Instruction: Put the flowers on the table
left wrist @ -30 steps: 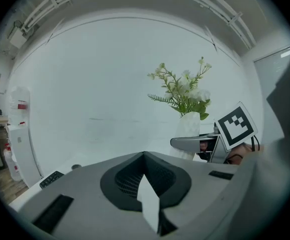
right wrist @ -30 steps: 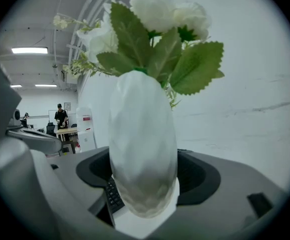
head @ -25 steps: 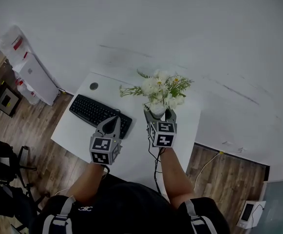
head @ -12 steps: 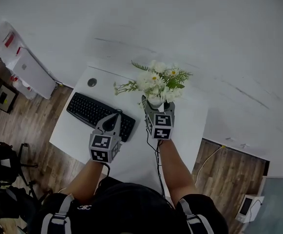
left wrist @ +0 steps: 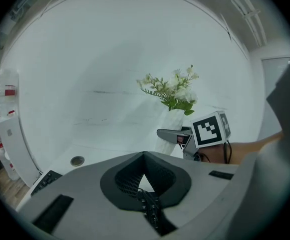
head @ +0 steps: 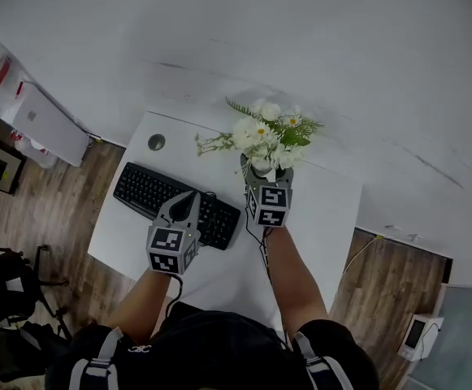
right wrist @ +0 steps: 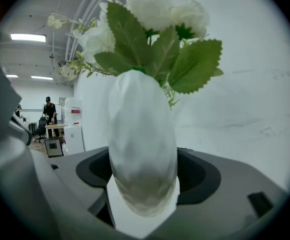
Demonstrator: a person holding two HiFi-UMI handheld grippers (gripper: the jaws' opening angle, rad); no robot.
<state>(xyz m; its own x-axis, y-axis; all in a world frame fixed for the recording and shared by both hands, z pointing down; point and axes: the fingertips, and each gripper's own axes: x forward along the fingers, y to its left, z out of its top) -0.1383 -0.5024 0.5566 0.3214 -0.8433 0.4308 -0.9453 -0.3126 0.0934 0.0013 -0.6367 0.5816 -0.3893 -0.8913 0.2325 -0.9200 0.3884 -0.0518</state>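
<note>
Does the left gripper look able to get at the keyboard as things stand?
Probably yes. The left gripper hangs over the keyboard with nothing between them; the vase in the right gripper is off to the side. The left jaws are shut, so they need opening first.

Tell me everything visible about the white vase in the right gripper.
The vase is white, slim, rounded and matte with a faintly dimpled surface, standing upright. White flowers with green leaves fill its mouth. The right gripper clasps its lower body between wide-set jaws, over the white table. Whether its base touches the table cannot be seen.
</note>
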